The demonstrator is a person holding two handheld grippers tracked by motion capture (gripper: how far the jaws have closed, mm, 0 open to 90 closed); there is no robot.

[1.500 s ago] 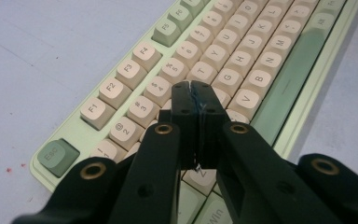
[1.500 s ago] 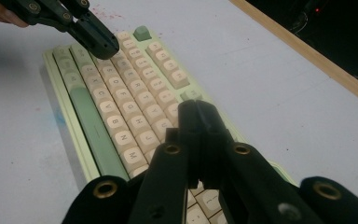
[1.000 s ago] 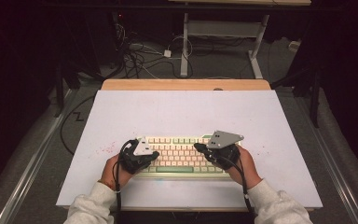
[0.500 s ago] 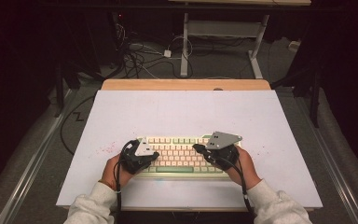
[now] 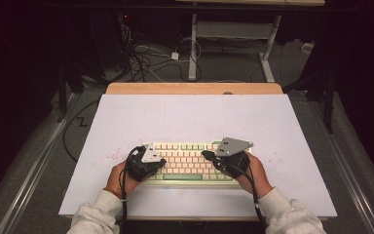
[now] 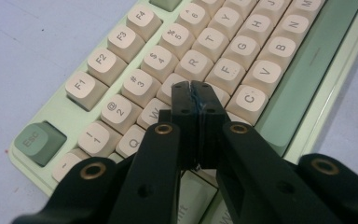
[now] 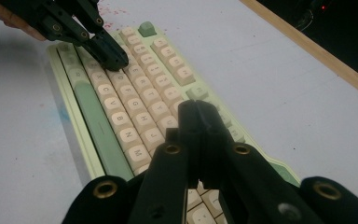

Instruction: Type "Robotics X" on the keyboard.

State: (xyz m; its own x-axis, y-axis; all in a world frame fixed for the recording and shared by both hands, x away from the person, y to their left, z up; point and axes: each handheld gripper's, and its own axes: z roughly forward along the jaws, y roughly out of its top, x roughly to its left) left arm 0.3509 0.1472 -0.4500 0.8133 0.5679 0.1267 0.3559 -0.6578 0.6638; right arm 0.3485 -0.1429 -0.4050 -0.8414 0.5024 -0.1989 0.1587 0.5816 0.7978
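A pale green keyboard (image 5: pixel 185 165) with cream keys lies near the front of the white board. My left gripper (image 5: pixel 162 162) rests over its left half, jaws shut with nothing between them. In the left gripper view the tips (image 6: pixel 191 89) touch or hover just above the keys (image 6: pixel 193 58) near E and D. My right gripper (image 5: pixel 205 154) is over the right half, pointing left, also shut and holding nothing. In the right gripper view its tips (image 7: pixel 196 108) hang above the right-hand keys (image 7: pixel 135 122), and the left gripper (image 7: pixel 115 57) shows farther off on the same keyboard.
The white board (image 5: pixel 190 122) covers the table, with a wooden strip (image 5: pixel 195 88) at its far edge. Red specks (image 5: pixel 109 157) mark the board left of the keyboard. Cables (image 5: pixel 146 58) and desk legs (image 5: pixel 193 48) lie on the dark floor beyond.
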